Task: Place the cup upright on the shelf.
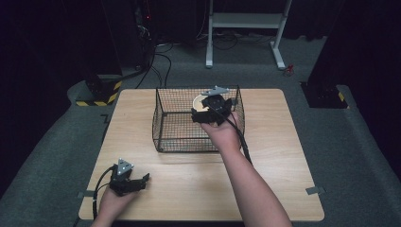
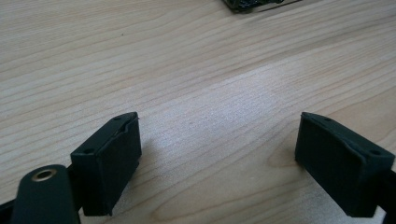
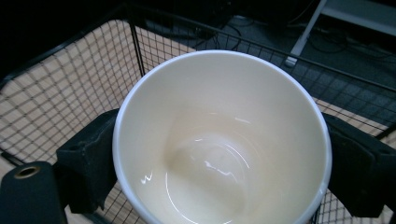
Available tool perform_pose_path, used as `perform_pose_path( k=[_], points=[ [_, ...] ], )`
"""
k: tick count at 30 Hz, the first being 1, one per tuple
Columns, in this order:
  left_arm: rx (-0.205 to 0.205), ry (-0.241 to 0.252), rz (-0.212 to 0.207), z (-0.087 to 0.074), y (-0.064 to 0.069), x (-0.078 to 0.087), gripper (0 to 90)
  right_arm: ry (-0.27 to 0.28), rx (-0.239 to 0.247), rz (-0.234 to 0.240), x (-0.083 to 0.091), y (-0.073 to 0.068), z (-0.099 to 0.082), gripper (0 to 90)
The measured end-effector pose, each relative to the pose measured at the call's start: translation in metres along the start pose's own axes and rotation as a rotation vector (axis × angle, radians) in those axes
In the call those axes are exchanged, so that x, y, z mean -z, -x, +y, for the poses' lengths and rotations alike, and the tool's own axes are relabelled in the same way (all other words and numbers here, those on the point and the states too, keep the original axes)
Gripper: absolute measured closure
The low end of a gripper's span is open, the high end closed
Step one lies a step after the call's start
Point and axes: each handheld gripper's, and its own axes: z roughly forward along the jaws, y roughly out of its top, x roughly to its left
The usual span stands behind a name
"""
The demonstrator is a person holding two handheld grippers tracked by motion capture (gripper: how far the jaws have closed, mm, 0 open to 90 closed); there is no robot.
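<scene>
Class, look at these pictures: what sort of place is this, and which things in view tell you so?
Probably a lab or studio set up for recording handling tasks: dark curtained walls, a lone wooden table on grey carpet, loose floor cables, and hazard-striped stand bases.

Cup [image 3: 223, 140]: cream-white ceramic, glossy, round rim, interior empty, mouth turned toward right gripper view camera. Clamped on both outer sides between jaws of right gripper [image 1: 211, 109], raised inside basket [image 1: 163, 127]. Basket: black wire mesh, rectangular, open top, standing upright on bench [image 1: 283, 156]. Cup sits toward basket's far right corner, above basket floor.
</scene>
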Motion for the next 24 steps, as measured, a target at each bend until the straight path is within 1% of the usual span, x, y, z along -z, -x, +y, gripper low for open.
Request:
perform_pose_path(
  k=[1,2,3,4,5,6,8,9,12,13,14,15,16,17,18,19,21,23,24],
  points=[
    [0.001,0.000,-0.003,0.000,0.000,0.000,14.8,-0.032,0.011,0.001,-0.016,0.001,0.003,10.0],
    [0.001,0.000,-0.003,0.000,0.000,0.000,14.8,-0.032,0.011,0.001,-0.016,0.001,0.003,10.0],
    [0.002,0.000,-0.004,0.000,0.000,0.000,14.8,-0.081,0.028,-0.002,-0.033,0.003,0.006,10.0],
    [0.002,0.000,-0.004,0.000,0.000,0.000,14.7,-0.081,0.028,-0.002,-0.033,0.003,0.006,10.0],
    [0.005,0.000,-0.005,0.000,0.000,0.000,14.8,-0.121,0.040,-0.009,-0.048,0.006,0.007,10.0],
    [0.004,0.000,-0.005,0.000,0.000,0.000,14.8,-0.121,0.040,-0.009,-0.048,0.006,0.007,10.0],
    [0.002,-0.005,-0.009,0.000,0.000,0.001,14.7,-0.171,0.049,-0.015,-0.062,0.009,0.009,10.0],
    [0.002,-0.002,-0.008,0.000,0.000,0.000,14.7,-0.186,0.058,-0.012,-0.067,0.011,0.009,10.0],
    [0.002,0.001,-0.007,0.000,0.000,0.000,14.7,-0.220,0.051,-0.011,-0.078,0.015,0.009,10.0],
    [-0.002,0.001,-0.007,0.000,0.000,0.000,14.7,-0.243,0.042,-0.009,-0.083,0.018,0.009,10.0],
    [-0.002,0.001,-0.007,0.000,0.000,0.000,14.7,-0.243,0.042,-0.009,-0.083,0.018,0.009,10.0],
    [-0.004,0.001,-0.007,0.000,0.000,0.000,14.7,-0.261,0.033,-0.004,-0.087,0.020,0.007,10.0],
    [-0.004,0.001,-0.007,0.000,0.000,0.000,14.7,-0.261,0.033,-0.004,-0.087,0.020,0.007,10.0],
    [-0.004,0.001,-0.007,0.000,0.000,0.000,14.8,-0.287,0.028,-0.001,-0.091,0.021,0.005,10.2],
    [-0.004,0.001,-0.007,0.000,0.000,0.000,14.8,-0.287,0.028,-0.001,-0.091,0.021,0.005,10.2],
    [-0.003,0.003,-0.006,-0.001,0.000,0.000,14.8,-0.303,0.037,-0.002,-0.094,0.021,0.003,10.3],
    [-0.003,0.003,-0.006,-0.001,0.000,0.000,14.8,-0.312,0.031,-0.001,-0.095,0.021,0.002,10.3],
    [-0.003,0.003,-0.006,-0.001,0.000,0.000,14.8,-0.336,0.046,0.001,-0.100,0.021,0.000,10.4],
    [-0.003,0.003,-0.006,-0.001,0.000,0.000,14.8,-0.336,0.046,0.001,-0.100,0.021,0.000,10.4]
  ],
)
